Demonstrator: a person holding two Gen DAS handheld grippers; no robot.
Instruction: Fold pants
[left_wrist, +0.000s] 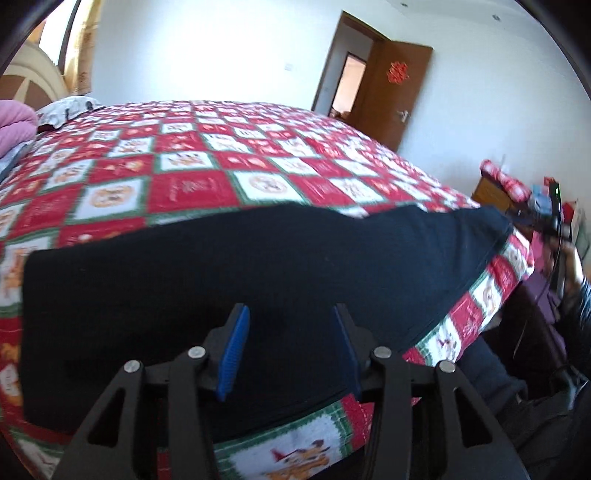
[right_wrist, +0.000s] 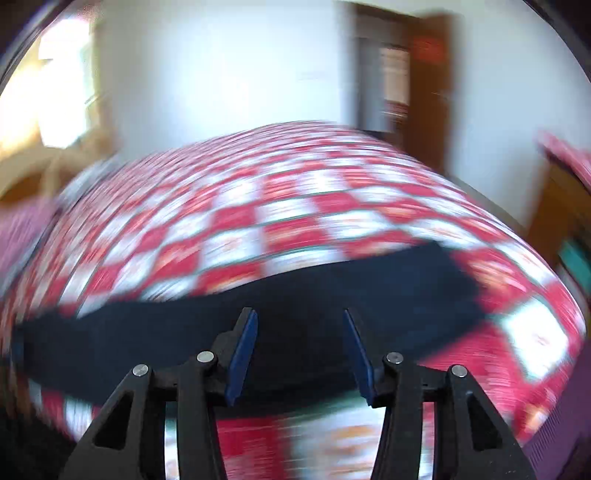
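Observation:
Dark navy pants (left_wrist: 229, 280) lie flat along the near edge of a bed with a red, white and green checked quilt (left_wrist: 192, 166). My left gripper (left_wrist: 291, 314) is open, its blue pads apart, hovering over the near part of the pants and holding nothing. In the right wrist view, which is heavily motion-blurred, the pants (right_wrist: 295, 314) stretch across the quilt (right_wrist: 280, 214). My right gripper (right_wrist: 299, 317) is open over their near edge and holds nothing. The other gripper shows small in the left wrist view (left_wrist: 550, 214) beyond the pants' right end.
A brown door (left_wrist: 391, 88) stands open in the far white wall. Pink bedding (left_wrist: 14, 125) and a pillow (left_wrist: 66, 109) lie at the bed's far left. A wooden cabinet (left_wrist: 491, 192) with clutter stands at the right of the bed.

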